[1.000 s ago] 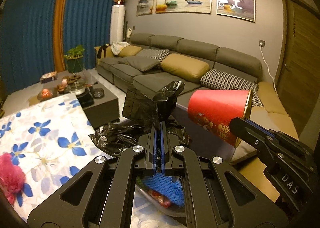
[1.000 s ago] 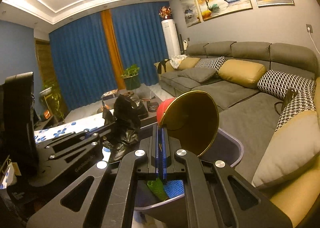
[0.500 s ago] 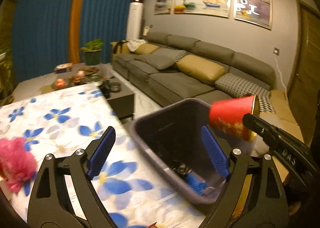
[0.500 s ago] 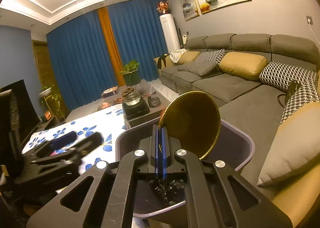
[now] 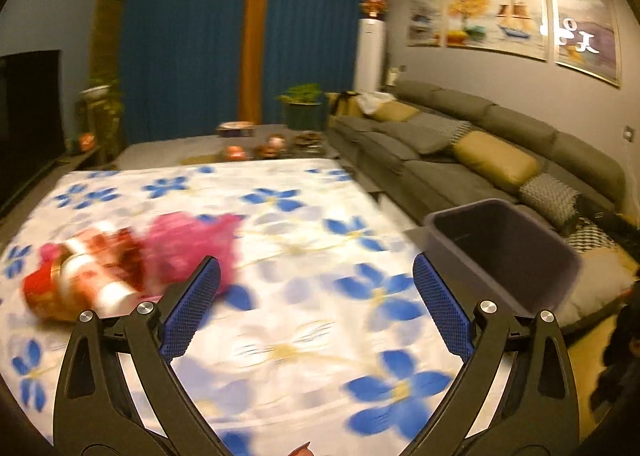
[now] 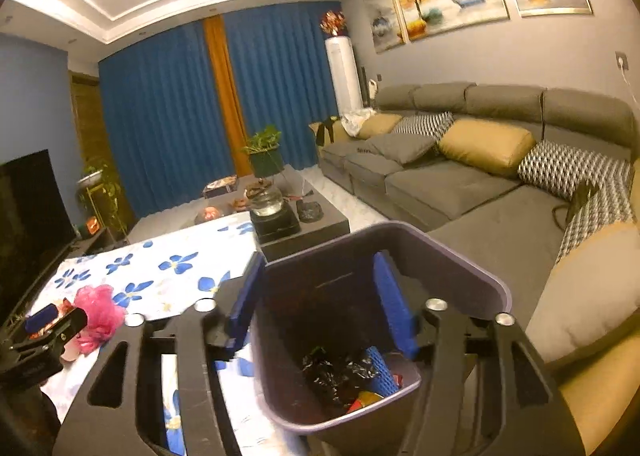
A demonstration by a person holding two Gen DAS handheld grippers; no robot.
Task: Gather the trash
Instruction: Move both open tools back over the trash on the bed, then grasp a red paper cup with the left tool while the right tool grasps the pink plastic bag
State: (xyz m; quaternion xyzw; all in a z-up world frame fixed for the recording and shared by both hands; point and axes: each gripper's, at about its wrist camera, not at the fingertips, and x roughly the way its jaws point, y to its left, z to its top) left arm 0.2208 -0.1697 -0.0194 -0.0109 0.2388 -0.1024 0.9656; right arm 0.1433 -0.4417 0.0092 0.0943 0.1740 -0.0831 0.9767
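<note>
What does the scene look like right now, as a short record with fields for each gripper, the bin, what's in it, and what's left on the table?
left gripper: open, empty, over the floral tablecloth
right gripper: open, empty, above the bin
bin: dark, open-topped, beside the table near the sofa
bin contents: black plastic bag, blue mesh piece, some red and yellow scraps
left on table: pink mesh ball, red and white wrapper, blurred

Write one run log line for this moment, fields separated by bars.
left gripper open, empty | right gripper open over bin | pink trash on table
</note>
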